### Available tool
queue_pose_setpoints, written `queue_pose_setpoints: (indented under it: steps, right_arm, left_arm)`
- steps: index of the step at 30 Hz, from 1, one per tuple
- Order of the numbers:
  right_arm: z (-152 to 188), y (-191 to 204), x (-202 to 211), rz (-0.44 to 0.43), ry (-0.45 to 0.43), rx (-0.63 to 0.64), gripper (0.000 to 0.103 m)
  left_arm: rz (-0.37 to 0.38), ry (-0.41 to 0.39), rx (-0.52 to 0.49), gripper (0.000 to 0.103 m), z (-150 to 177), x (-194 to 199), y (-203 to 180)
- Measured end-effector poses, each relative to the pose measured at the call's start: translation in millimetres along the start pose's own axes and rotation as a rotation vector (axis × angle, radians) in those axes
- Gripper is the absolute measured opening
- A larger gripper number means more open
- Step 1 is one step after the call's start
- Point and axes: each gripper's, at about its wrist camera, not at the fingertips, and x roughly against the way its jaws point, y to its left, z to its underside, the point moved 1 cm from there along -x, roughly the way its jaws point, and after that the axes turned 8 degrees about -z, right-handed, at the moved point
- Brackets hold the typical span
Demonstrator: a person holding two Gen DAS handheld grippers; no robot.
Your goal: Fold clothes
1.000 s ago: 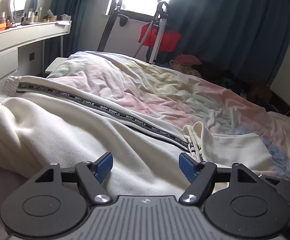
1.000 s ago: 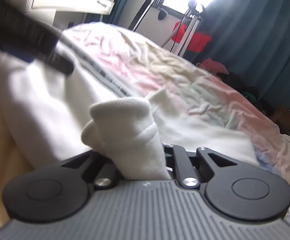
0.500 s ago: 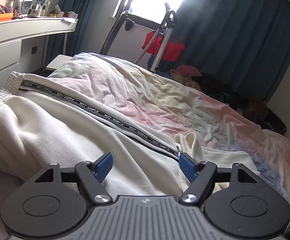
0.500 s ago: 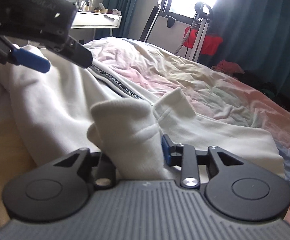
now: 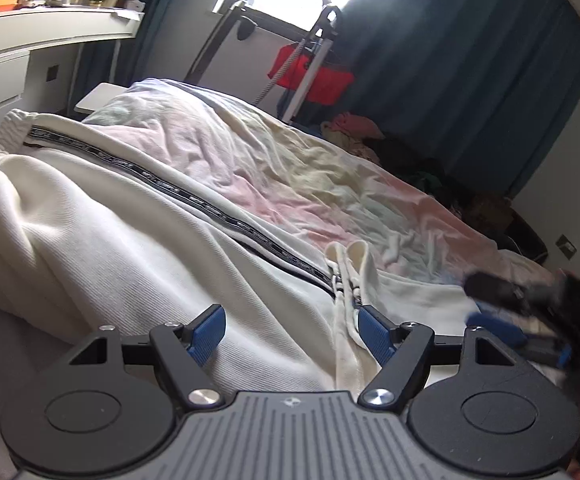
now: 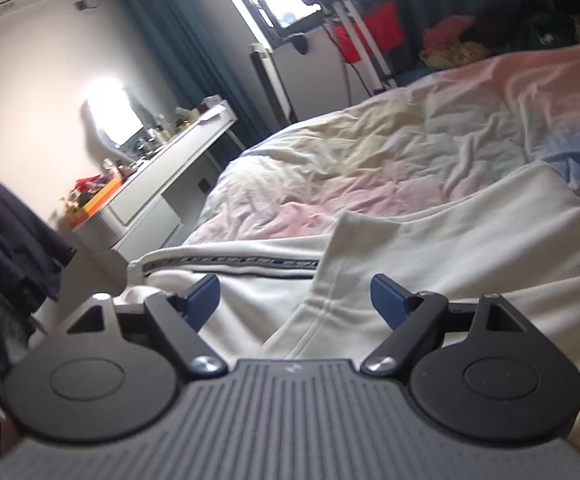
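A cream white zip jacket (image 5: 129,240) lies rumpled across the bed, with a black lettered tape (image 5: 217,204) running along it and its zip end (image 5: 346,284) near the middle. My left gripper (image 5: 292,330) hovers just above the fabric, open, with nothing pressed between its blue pads. At the right edge of the left wrist view my right gripper (image 5: 490,304) shows as a blur. In the right wrist view the right gripper (image 6: 296,298) has its jaws opening wide above the jacket (image 6: 450,264). A folded cuff edge (image 6: 322,312) lies loose under them, untouched by the pads.
The bed's pastel sheet (image 5: 330,176) stretches beyond the jacket. A white dressing table (image 6: 161,188) with small clutter stands at the left. Dark curtains (image 5: 470,80), a red item on a stand (image 5: 314,76) and a heap of clothes (image 5: 350,126) are at the far side.
The right gripper let go of the white cuff, opened wide, lifted and rolled, and now appears at the right of the left wrist view. The left gripper stayed open and turned slightly.
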Motion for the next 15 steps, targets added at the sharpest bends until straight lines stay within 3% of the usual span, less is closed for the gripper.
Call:
queue_pose_setpoints:
  steps: [2,6,7,11,15]
  right_arm:
    - [-17,-14,-23,0.008,0.022,-0.021,0.077]
    - [-37,-34,-77,0.014,0.078,-0.028,0.074]
    - [-38,-37,-89,0.024,0.092,-0.019,0.069]
    - [-26,-48,-129,0.076,0.146,0.043,0.067]
    - [-6,-51,-147,0.127,0.170,0.144,0.067]
  left_arm:
    - [0.043,0.020,-0.040,0.075,6,-3,-11]
    - [0.131,0.078,-0.107,0.074,20,-12,-32]
    - [0.148,0.097,-0.121,0.072,24,-16,-36]
    - [0.160,0.168,-0.111,0.066,37,-39,-41]
    - [0.138,0.192,-0.126,0.060,40,-56,-44]
